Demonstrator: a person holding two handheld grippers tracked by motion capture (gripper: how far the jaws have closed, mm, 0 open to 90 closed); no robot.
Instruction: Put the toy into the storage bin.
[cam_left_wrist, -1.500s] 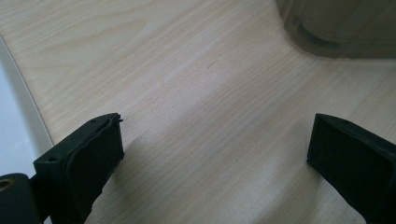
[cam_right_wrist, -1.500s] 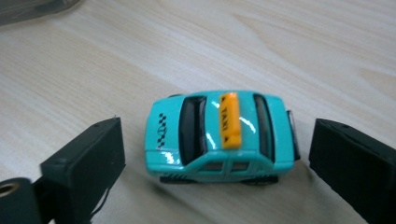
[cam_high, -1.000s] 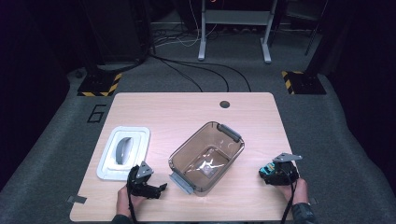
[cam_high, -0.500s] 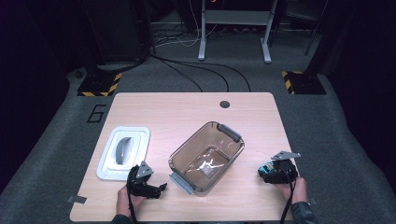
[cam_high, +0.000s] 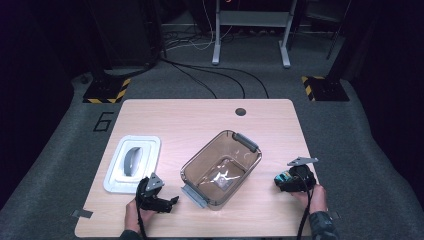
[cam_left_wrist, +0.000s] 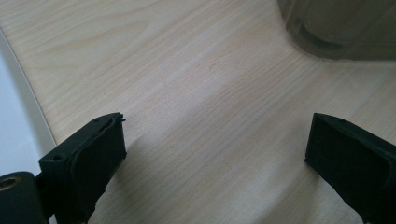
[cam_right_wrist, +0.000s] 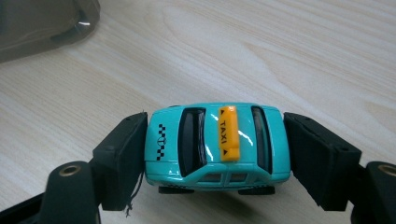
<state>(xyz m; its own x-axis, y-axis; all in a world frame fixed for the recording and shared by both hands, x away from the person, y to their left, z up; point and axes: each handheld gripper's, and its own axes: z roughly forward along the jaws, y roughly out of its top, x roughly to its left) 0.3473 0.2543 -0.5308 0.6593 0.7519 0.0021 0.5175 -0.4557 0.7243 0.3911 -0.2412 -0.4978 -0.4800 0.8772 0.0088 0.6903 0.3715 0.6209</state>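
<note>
Two grippers lying low over the wooden table (cam_high: 200, 120): right gripper (cam_right_wrist: 215, 144) clamping a turquoise toy taxi (cam_right_wrist: 215, 142) end to end, right of the clear container (cam_high: 221, 167); left gripper (cam_left_wrist: 215, 154) gaping, holding nothing, beside white lid (cam_high: 133, 162).

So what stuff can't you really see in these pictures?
- Toy taxi: in the right gripper view the right tool's jaws cover both ends; in the high view it is a tiny teal speck.
- Grey thing on the white lid: too small in the high view to name.
- Clear container: glare blurs what lies inside in the high view; both gripper views cut it off at the top edge.
</note>
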